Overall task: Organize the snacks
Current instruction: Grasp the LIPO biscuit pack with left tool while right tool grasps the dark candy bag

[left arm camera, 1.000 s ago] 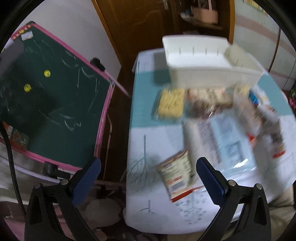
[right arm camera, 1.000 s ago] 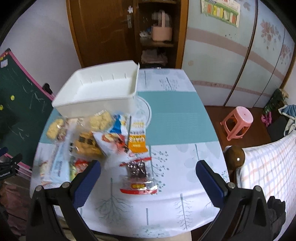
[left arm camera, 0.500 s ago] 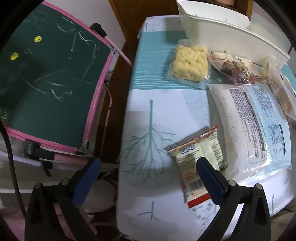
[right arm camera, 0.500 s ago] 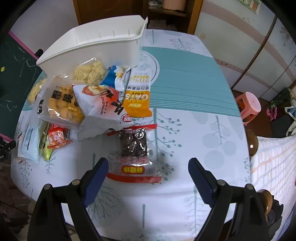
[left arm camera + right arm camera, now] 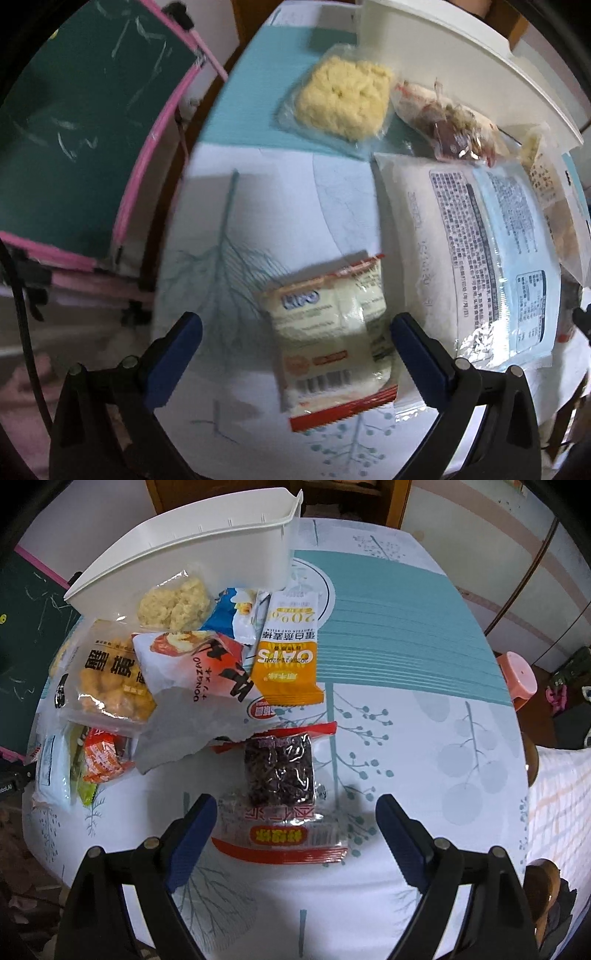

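Left claw (image 5: 295, 345) wide open, straddling cream packet (image 5: 328, 332), nothing gripped. Right claw (image 5: 296, 829) wide open over dark-fruit packet (image 5: 282, 797), likewise empty. Both packets flat on bench (image 5: 424, 757), apparently lined up for pickup into white bin (image 5: 207, 546).

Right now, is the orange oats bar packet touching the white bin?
Apart. The right wrist view shows tablecloth between the orange oats bar packet and the white bin.
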`<move>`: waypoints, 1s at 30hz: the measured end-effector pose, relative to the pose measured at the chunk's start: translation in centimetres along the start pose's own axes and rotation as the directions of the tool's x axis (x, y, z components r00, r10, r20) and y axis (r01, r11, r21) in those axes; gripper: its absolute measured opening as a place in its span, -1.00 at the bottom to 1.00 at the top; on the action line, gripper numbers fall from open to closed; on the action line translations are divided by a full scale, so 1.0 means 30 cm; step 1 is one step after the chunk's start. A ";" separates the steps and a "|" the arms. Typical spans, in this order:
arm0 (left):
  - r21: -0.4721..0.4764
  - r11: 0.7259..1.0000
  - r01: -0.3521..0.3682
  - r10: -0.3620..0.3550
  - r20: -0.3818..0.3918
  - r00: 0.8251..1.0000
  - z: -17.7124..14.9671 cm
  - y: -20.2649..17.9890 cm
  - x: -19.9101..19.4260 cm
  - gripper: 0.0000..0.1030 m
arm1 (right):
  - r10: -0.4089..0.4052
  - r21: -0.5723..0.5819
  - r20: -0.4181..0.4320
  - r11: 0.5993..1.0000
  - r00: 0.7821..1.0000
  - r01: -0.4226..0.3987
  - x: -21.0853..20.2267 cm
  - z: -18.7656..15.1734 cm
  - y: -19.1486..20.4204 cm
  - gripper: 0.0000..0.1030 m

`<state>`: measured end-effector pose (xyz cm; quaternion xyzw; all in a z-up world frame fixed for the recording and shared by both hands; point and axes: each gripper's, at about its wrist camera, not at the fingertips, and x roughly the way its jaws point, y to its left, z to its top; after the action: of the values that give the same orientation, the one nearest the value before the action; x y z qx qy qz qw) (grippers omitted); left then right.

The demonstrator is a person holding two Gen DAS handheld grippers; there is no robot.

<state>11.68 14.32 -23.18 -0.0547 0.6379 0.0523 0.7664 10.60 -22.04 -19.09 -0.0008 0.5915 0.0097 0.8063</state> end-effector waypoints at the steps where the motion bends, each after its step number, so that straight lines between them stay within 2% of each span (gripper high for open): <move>1: -0.018 1.000 0.009 -0.010 -0.011 1.000 -0.005 0.002 0.007 0.98 | 0.006 0.001 -0.003 1.000 1.000 -0.006 0.006 0.002 -0.002 0.71; 7: -0.046 0.999 0.000 -0.002 -0.031 1.000 -0.011 -0.017 0.020 0.97 | 0.035 0.002 -0.016 0.999 0.999 -0.035 0.038 0.028 0.000 0.67; 11: -0.075 0.997 -0.008 0.005 -0.034 0.999 -0.027 -0.037 0.013 0.97 | 0.053 -0.004 -0.029 0.999 0.998 -0.053 0.060 0.035 0.009 0.46; 13: -0.087 0.996 -0.010 0.007 -0.035 0.999 -0.050 -0.043 0.002 0.94 | 0.050 -0.007 -0.026 0.999 0.998 -0.050 0.061 0.035 0.014 0.42; 16: -0.069 0.998 -0.008 0.007 -0.017 1.000 -0.075 -0.065 -0.017 0.69 | 0.057 -0.015 -0.014 0.998 0.998 -0.058 0.052 0.028 0.020 0.30; 18: -0.044 0.999 -0.003 0.003 0.000 1.000 -0.089 -0.096 -0.036 0.37 | 0.060 -0.022 -0.006 0.998 0.998 -0.061 0.045 0.021 0.024 0.22; 21: 0.002 1.000 0.005 -0.005 0.023 1.000 -0.101 -0.135 -0.060 0.01 | 0.062 -0.034 0.014 0.997 0.998 -0.062 0.031 0.012 0.030 0.12; 24: 0.023 1.000 0.001 -0.002 0.044 0.999 -0.112 -0.157 -0.075 -0.13 | 0.062 -0.033 0.026 0.998 0.998 -0.061 0.014 -0.011 0.024 0.09; 30: 0.021 1.000 0.002 -0.004 0.082 0.997 -0.140 -0.150 -0.120 -0.14 | 0.125 0.005 0.051 0.992 0.991 -0.126 -0.022 -0.034 -0.018 0.06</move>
<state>7.63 9.21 -20.30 -0.0453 0.6061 0.0465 0.7927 9.43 -22.61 -18.76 0.0400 0.5699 0.0580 0.8187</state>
